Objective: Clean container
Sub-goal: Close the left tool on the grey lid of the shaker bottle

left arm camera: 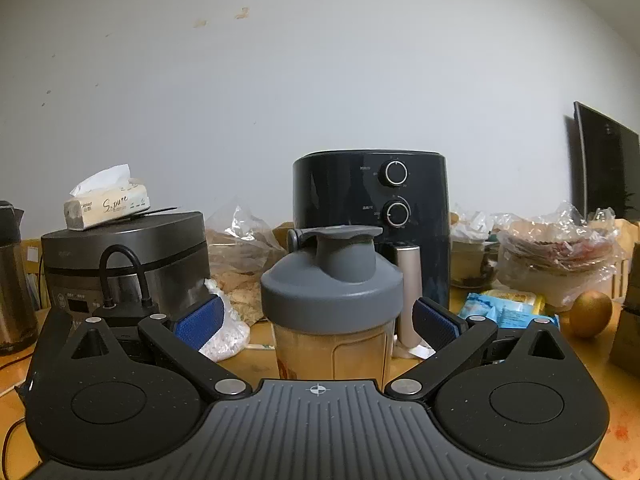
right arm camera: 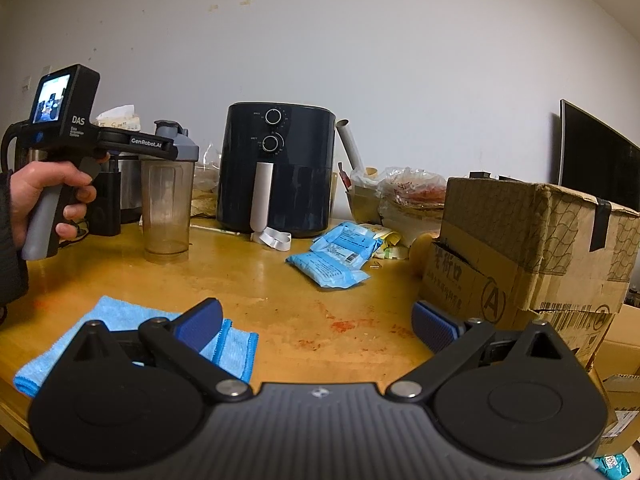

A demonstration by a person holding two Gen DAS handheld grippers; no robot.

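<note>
A clear shaker bottle [left arm camera: 332, 292] with a grey flip-top lid stands upright on the wooden table [right arm camera: 280, 280], in front of the air fryer. My left gripper [left arm camera: 318, 320] is open with one blue pad on each side of the bottle, just below the lid and clear of it. From the right wrist view, a hand [right arm camera: 44, 188] holds that gripper level at the bottle [right arm camera: 166, 200], which looks murky inside. My right gripper [right arm camera: 318, 326] hangs open and empty over the table's front. A folded blue cloth [right arm camera: 100, 320] lies under its left finger.
A black air fryer [right arm camera: 280, 168] stands behind the bottle, with a rice cooker [left arm camera: 124, 256] and tissue pack [left arm camera: 106, 204] to its left. Blue packets [right arm camera: 332, 264] lie mid-table. A worn cardboard box [right arm camera: 532, 248] fills the right side, and plastic bags [left arm camera: 560, 248] line the back.
</note>
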